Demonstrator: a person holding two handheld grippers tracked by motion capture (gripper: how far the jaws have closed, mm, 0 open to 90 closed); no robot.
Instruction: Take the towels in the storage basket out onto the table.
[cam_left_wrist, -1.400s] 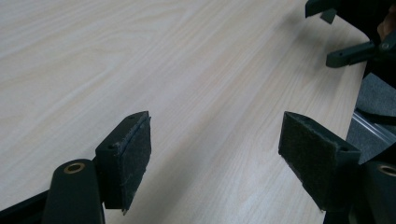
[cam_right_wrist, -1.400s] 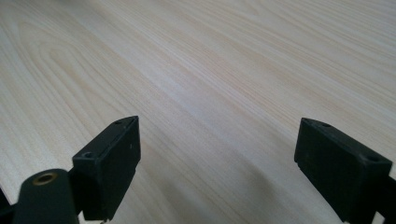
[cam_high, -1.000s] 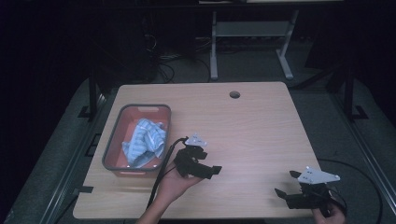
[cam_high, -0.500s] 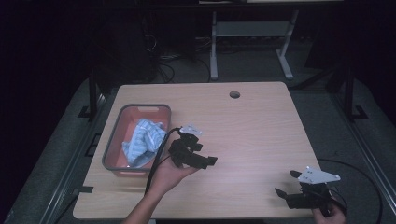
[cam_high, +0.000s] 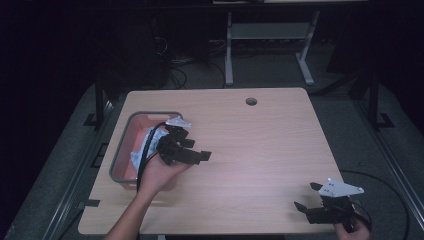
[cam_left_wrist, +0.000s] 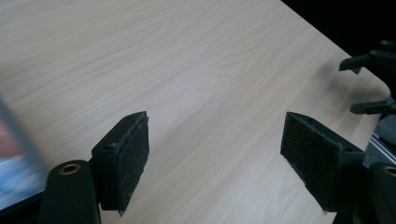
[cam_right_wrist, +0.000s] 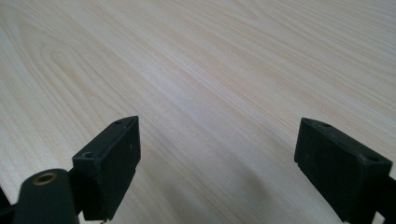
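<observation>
A hand holds my left gripper (cam_high: 196, 149) just above the table beside the right wall of a red tray (cam_high: 150, 114) with a grey rim. Its jaws point right and stand open, with bare wood between them in the left gripper view (cam_left_wrist: 215, 149). A crumpled white and blue thing (cam_high: 141, 150) lies in the tray, partly hidden by the hand and cable. My right gripper (cam_high: 305, 196) rests low near the front right corner of the table, open, nothing between its jaws (cam_right_wrist: 217, 154).
The wooden table (cam_high: 260, 145) has a round cable hole (cam_high: 251, 101) near its far edge. A blurred strip of the tray (cam_left_wrist: 9, 149) shows at the left of the left gripper view, with the other gripper (cam_left_wrist: 373, 60) far off at the table's corner.
The left gripper has moved back and left, from the table's front middle to the tray's right side. The right gripper has stayed where it was.
</observation>
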